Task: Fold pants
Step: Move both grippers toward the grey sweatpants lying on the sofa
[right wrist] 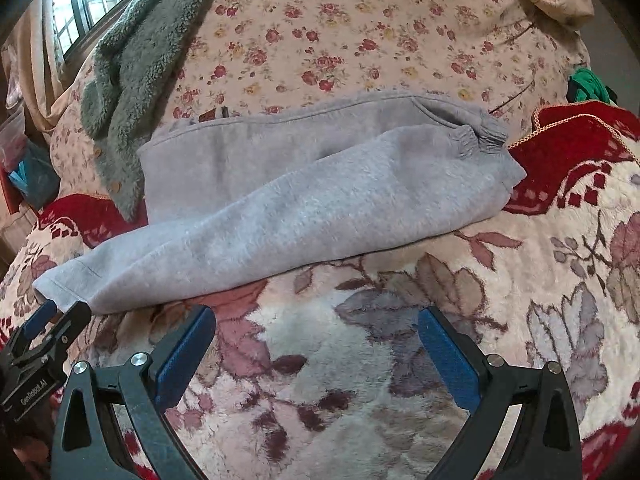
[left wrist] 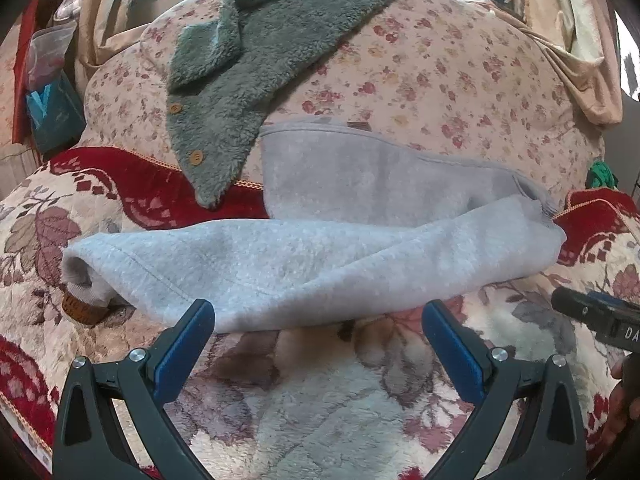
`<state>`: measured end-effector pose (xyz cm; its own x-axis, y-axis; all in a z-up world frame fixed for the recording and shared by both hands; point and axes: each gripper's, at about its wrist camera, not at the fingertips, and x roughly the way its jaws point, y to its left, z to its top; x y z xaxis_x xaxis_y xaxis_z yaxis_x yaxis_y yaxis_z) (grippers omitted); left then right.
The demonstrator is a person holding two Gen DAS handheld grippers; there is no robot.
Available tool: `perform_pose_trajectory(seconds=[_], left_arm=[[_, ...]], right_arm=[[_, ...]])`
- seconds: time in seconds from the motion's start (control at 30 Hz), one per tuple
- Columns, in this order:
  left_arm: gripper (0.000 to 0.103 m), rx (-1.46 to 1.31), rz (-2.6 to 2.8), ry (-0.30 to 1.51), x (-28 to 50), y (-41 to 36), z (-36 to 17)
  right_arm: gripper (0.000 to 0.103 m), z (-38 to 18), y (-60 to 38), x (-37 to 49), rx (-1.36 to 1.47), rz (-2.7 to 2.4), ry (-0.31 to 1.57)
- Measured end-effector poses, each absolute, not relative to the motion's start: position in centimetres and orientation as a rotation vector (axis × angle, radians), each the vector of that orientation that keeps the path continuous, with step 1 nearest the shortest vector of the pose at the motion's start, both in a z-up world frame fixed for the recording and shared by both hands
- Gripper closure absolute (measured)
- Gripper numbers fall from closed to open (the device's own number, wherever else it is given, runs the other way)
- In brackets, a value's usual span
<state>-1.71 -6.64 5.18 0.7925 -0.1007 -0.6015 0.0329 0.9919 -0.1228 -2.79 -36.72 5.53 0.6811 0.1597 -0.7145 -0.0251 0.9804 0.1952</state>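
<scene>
Light grey fleece pants (left wrist: 304, 256) lie on the bed, folded over, one leg laid across the front, cuff at the left. They also show in the right wrist view (right wrist: 304, 204), waistband at the right, cuff at the lower left. My left gripper (left wrist: 318, 320) is open and empty, its blue pads just short of the pants' near edge. My right gripper (right wrist: 316, 328) is open and empty, a little before the near edge of the leg. The left gripper also appears in the right wrist view (right wrist: 52, 316) beside the cuff.
A grey-green fuzzy jacket (left wrist: 248, 52) lies at the back left, touching the pants. The bed has a floral plush blanket (left wrist: 320, 392) with red border and a rose-print cover (left wrist: 440, 72) behind. A green item (right wrist: 588, 86) sits far right. Window and curtains are behind.
</scene>
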Motion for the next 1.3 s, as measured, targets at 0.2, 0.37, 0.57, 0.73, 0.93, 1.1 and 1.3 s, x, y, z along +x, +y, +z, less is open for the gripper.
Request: perform_pose_trajectory(seconds=[0.2,0.37,0.57,0.73,0.93,1.1,1.3], left_arm=[[0.0,-0.108,-0.058,0.66,-1.6,-6.0,5.0],[0.0,-0.11,-0.051,0.662,-1.6,-5.7,4.9],[0.0,-0.116,-0.04,0.676,-1.3,-5.4,4.8],[0.0,-0.129,-0.021,0.686,-1.0,-4.9,4.6],[0.0,-0.123,-0.004,0.696,-0.7,-4.8,4.1],[0.0,-0.121,0.007,0.698,-0.5,-4.6,3.9],[0.0,-0.124,0.022,0.707,-0.3,-4.1,3.5]], right_arm=[[0.0,5.2,-36.6,-2.7,0.172,0.1,0.829],[0.0,5.1,-36.6,-2.7,0.158,0.099,0.836],[0.0,4.7,-36.5,-2.5,0.158,0.106,0.85],[0.0,4.2,-36.2,-2.2,0.146,0.111,0.866],[0.0,3.8,-35.7,-2.0,0.133,0.119,0.874],[0.0,3.3,-35.4,-1.6,0.134,0.126,0.892],[0.0,3.2,-35.2,-1.3,0.12,0.128,0.893]])
